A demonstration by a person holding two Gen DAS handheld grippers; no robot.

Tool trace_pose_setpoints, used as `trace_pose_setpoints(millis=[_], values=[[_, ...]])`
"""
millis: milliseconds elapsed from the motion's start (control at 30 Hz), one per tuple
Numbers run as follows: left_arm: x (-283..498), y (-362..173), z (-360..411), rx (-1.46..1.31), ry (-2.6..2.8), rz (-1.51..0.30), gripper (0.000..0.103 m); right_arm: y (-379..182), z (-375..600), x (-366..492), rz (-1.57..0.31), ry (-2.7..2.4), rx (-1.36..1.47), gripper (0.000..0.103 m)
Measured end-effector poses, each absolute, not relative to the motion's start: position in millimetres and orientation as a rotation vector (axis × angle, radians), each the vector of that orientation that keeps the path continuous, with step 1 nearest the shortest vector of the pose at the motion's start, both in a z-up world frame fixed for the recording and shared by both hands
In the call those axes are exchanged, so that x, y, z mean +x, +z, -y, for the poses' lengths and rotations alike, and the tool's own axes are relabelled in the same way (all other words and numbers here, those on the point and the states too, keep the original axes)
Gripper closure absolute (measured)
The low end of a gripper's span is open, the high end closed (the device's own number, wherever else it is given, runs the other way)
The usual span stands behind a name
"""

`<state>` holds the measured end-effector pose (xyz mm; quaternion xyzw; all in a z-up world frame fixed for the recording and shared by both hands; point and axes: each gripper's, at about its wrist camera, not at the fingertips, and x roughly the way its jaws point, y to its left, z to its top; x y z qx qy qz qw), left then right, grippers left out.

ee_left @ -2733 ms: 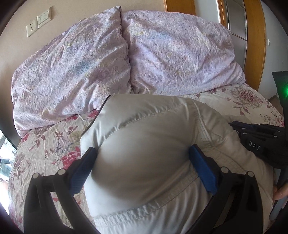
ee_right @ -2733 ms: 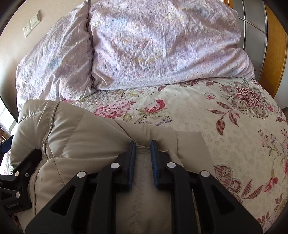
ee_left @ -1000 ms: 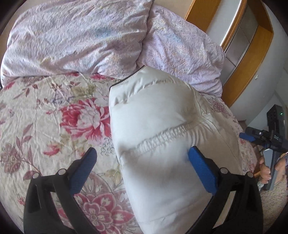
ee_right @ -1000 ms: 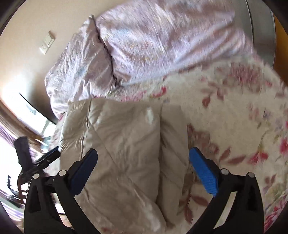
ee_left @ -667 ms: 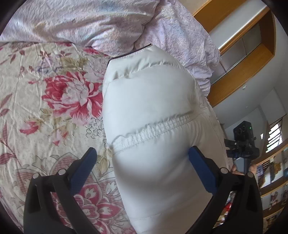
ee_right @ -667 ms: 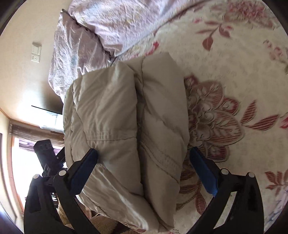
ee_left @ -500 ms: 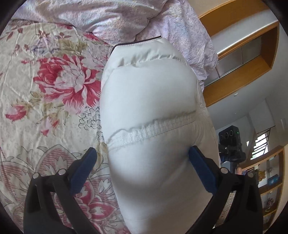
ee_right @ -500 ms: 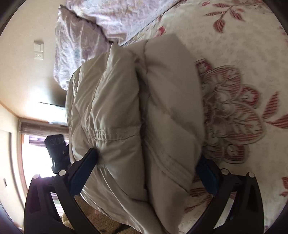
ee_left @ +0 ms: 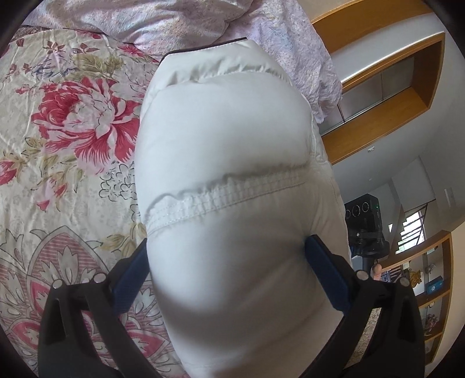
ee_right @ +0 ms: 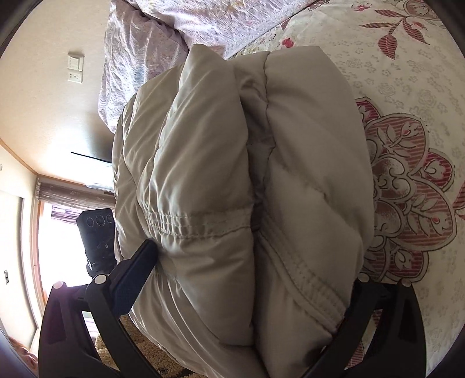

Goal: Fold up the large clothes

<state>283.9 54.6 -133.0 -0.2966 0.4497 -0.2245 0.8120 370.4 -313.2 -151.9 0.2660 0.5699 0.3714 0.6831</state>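
A: Where is the puffy jacket [ee_left: 229, 186] now?

B: It sits as a thick folded bundle on the floral bedspread [ee_left: 66, 122], its far end close to the lilac pillows [ee_left: 162, 23]. Both tools flank it from opposite ends.

A: What has changed in the last few seconds?

B: Earlier the right gripper [ee_right: 252, 276] was pinched tight on a flap of the jacket. It has since let go and opened wide, and both tools have swung round so that each one straddles the whole bundle.

A: And the jaws at this moment?

B: The left gripper [ee_left: 229, 273] is spread wide, and its blue pads [ee_left: 325, 276] press against the two sides of the bundle. The right one is spread just as wide; its left finger touches the fabric and its right finger is mostly hidden behind the jacket. I cannot call either one a firm clamp. They look more like a cradle hold.

A: What does that mean for the folding?

B: I judge that the folds are done. The layers lie stacked, with a seam line [ee_right: 197, 224] running across the near face. What remains is probably squeezing, squaring or shifting the bundle. Being so puffy, it may spring open if it is let go carelessly.
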Motion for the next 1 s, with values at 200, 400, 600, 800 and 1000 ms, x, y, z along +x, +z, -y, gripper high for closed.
trace_pose_setpoints(millis=[200,400,600,800,1000], values=[[288,-140,-54,-0.684,-0.492,-0.955,0.002,-157,318,374,-1.267,0.832,0.614,0.001],[286,-140,-52,-0.693,-0.494,-0.952,0.002,-158,313,373,-1.25,0.865,0.612,0.001],[289,-138,-51,-0.694,-0.49,-0.95,0.002,-157,311,374,-1.25,0.874,0.604,0.001],[287,-121,-38,-0.612,-0.478,-0.902,0.011,-152,297,366,-1.181,0.933,0.558,0.001],[286,-104,-39,-0.555,-0.479,-0.865,0.019,-146,301,361,-1.117,0.982,0.584,0.013]])
